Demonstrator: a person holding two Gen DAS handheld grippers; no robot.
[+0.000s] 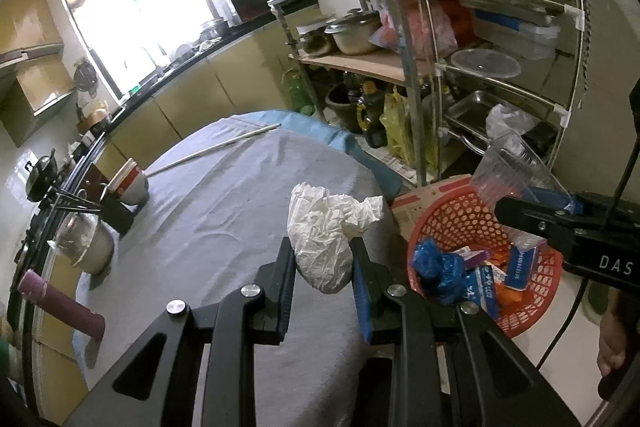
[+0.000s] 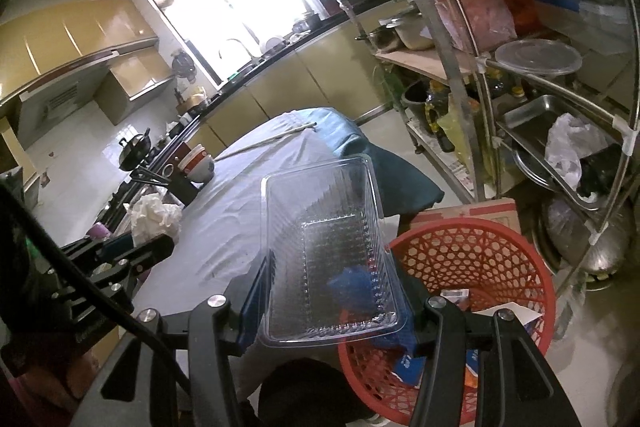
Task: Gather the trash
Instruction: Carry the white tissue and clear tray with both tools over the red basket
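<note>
Crumpled white tissue wad (image 1: 326, 239): creased, lumpy, pinched at its lower half between two blue pads, over the near edge of the grey-clothed table (image 1: 224, 211).

Clear plastic tray (image 2: 326, 259): rectangular, ribbed floor, rolled rim, empty, tilted with its open face up toward the camera, clamped across its short end. Sits at 10 o'clock from the basket, overlapping the rim.

Red mesh basket (image 2: 520, 251): round, upright on the floor at 3 o'clock from the table. Inside: bunched blue plastic (image 1: 434, 269) and several small printed wrappers (image 1: 520, 263).
</note>
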